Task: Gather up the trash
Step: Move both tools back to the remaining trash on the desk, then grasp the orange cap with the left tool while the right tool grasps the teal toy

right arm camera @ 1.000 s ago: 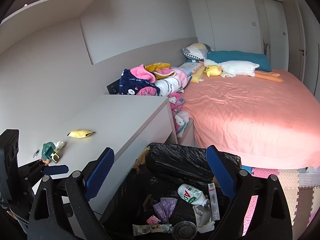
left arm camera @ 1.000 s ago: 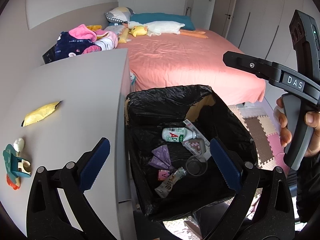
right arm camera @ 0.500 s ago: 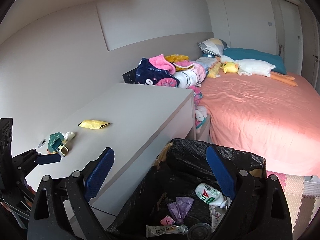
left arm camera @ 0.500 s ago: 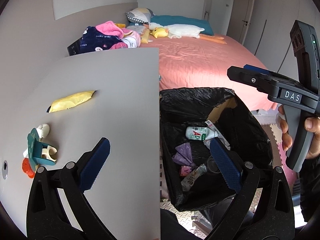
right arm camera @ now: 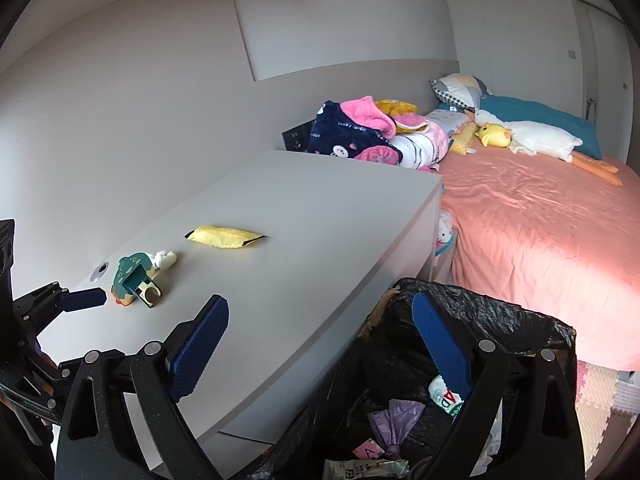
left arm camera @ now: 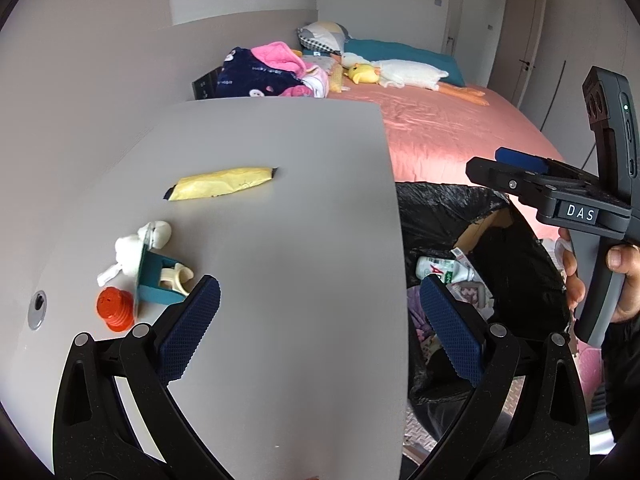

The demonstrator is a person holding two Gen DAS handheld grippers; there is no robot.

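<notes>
A yellow wrapper (left arm camera: pixel 222 183) lies flat on the grey desk (left arm camera: pixel 280 280); it also shows in the right wrist view (right arm camera: pixel 224 237). A black-lined trash bin (left arm camera: pixel 500 272) stands right of the desk, with a bottle (left arm camera: pixel 440 269), purple scrap and wrappers inside (right arm camera: pixel 394 424). My left gripper (left arm camera: pixel 318 320) is open and empty above the desk's right edge. My right gripper (right arm camera: pixel 320 344) is open and empty above the gap between the desk and the bin (right arm camera: pixel 480 320). It also shows in the left wrist view (left arm camera: pixel 520 164).
A teal and white toy holder (left arm camera: pixel 154 268) and an orange cap (left arm camera: pixel 116 309) sit on the desk's left side near a cable hole (left arm camera: pixel 37 310). A pink bed (right arm camera: pixel 540 232) with plush toys and piled clothes (right arm camera: pixel 360 132) lies behind.
Both grippers have swung left, from over the bin toward the desk. The yellow wrapper and the toy now sit closer to centre. Both grippers stay open.
</notes>
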